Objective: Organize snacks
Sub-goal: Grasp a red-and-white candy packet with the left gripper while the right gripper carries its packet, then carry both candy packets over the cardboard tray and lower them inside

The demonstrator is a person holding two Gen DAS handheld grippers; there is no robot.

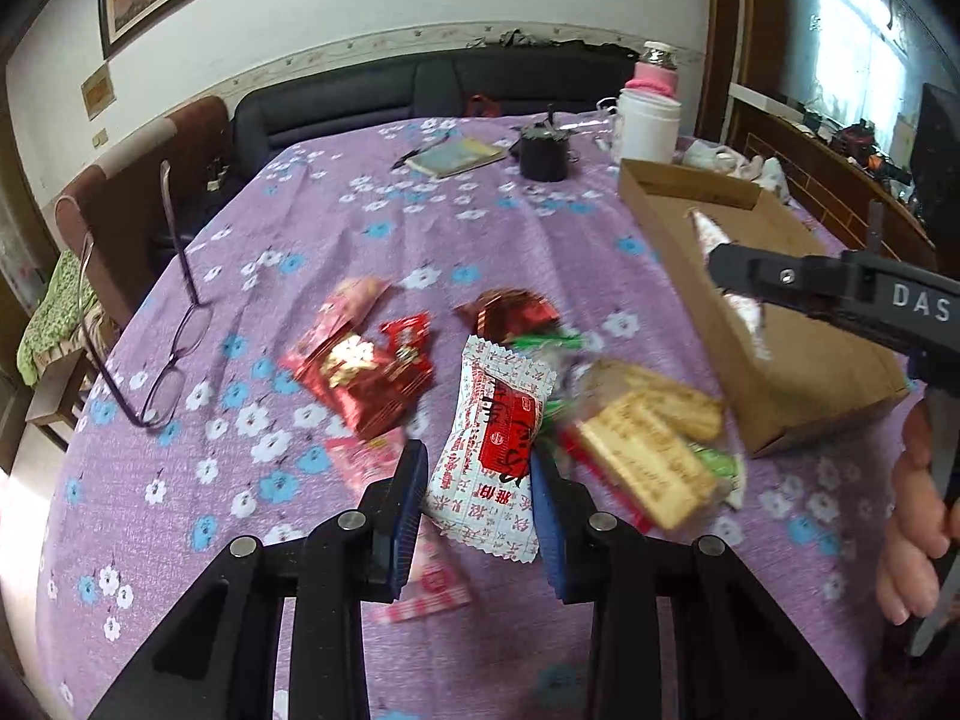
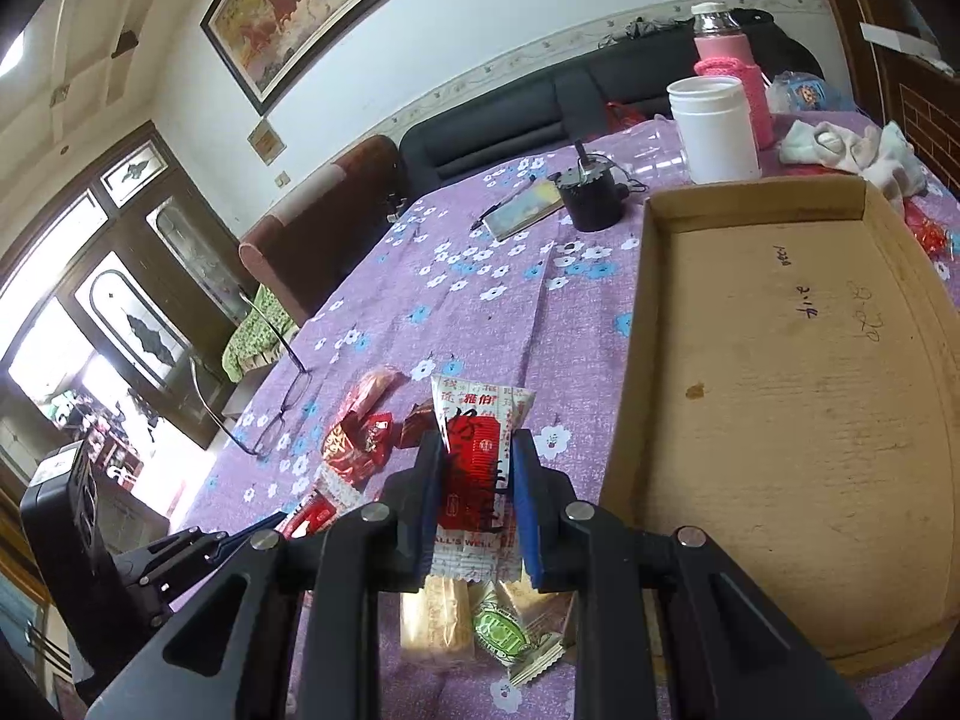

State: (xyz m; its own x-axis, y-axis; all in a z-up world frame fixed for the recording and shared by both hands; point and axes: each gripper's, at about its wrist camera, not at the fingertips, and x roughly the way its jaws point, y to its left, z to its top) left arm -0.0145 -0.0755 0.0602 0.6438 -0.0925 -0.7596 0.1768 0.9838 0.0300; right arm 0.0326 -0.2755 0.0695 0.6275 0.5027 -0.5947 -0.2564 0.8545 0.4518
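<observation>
Each tongs clamps one white-red packet.

Daylight enters through a blown-out window beyond and right of the left gripper. The snack pile just ahead of it shows motion blur. Both fisheye views bow straight lines and vignette black at the corners.

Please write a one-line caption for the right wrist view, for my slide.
Right gripper clamps a red-and-white snack packet beside the empty cardboard box on a purple floral tablecloth.
</observation>
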